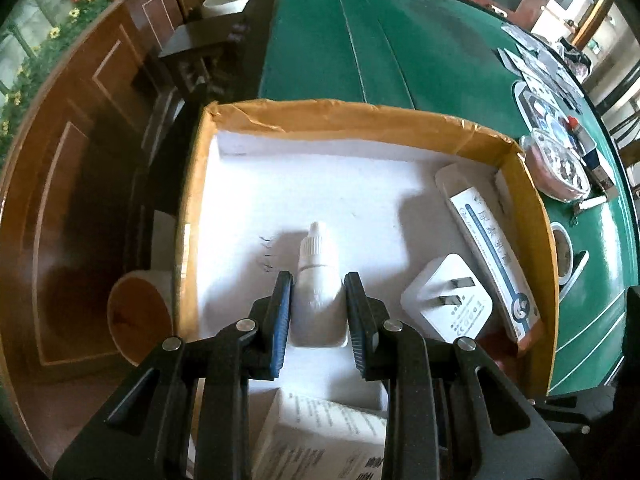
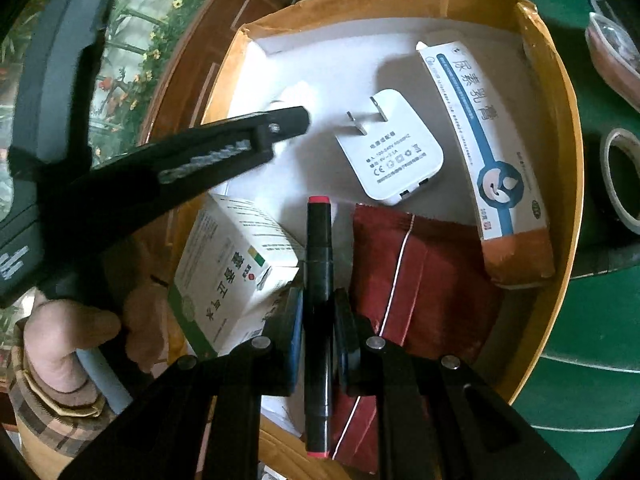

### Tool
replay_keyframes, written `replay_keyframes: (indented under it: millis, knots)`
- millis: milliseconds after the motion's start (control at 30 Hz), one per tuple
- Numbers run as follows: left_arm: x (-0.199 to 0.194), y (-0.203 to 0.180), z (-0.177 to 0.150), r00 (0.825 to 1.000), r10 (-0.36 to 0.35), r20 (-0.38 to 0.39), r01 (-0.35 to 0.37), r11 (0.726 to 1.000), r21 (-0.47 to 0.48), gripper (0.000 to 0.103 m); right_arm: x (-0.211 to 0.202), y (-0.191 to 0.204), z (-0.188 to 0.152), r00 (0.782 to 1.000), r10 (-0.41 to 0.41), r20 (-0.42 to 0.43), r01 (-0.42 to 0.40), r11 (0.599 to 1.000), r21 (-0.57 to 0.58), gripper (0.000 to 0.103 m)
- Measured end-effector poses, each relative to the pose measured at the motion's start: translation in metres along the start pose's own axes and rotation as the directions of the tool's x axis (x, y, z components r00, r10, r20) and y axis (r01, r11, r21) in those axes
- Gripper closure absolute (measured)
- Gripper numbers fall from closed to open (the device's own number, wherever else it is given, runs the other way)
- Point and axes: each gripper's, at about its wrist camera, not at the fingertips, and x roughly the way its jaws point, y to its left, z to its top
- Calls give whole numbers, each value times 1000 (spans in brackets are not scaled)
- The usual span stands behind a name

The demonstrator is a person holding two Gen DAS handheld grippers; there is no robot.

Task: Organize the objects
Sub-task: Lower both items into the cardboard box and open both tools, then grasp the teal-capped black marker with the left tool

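My left gripper (image 1: 318,300) reaches into a shallow cardboard box (image 1: 360,114) with tan walls and a white floor, resting on a green felt table (image 1: 420,40). Its jaws are narrowed around a small white plastic dropper bottle (image 1: 318,280), ribbed cap pointing away from me; the blue-edged pads sit against the bottle's sides, though I cannot tell how firmly. The bottle is near the middle of the box floor.

My right gripper (image 2: 318,316) is closed on a black marker pen (image 2: 318,264) with red ends, held above the near part of the box.

Right of the bottle lies a white square charger (image 2: 390,152) with two flat prongs up; its small grey print includes a CE mark. Past the charger, along the box's right wall, lies a long white carton (image 2: 480,120) with a blue stripe and large Chinese characters (a urea cream, by its label). At the near end of the box sit a white medicine carton (image 2: 236,264) with green trim and Chinese print, and a glossy dark red foil pouch (image 2: 420,276) with a thin white line.

Outside the box to the right are a roll of tape (image 2: 618,176) and a clear lidded container (image 1: 558,164).
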Motion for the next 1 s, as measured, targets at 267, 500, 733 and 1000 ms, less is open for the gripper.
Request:
replay_keyframes:
  millis: [267, 500, 733, 1000]
  knots:
    - [-1, 0, -1, 1000, -24, 3, 24, 999, -36, 55, -9, 0, -2, 1000, 23, 4, -23, 999, -37, 86]
    - [-17, -4, -8, 999, -25, 38, 27, 998, -61, 43, -44, 5, -12, 997, 14, 73, -6, 994, -113, 42]
    - [-48, -32, -15, 993, -51, 105, 58, 996, -61, 39, -102, -26, -49, 974, -34, 224, 80, 977, -199, 25]
    - [-70, -117, -24, 979, -156, 128, 141, 982, 124, 24, -143, -124, -87, 934, -194, 299, 230, 969, -91, 22]
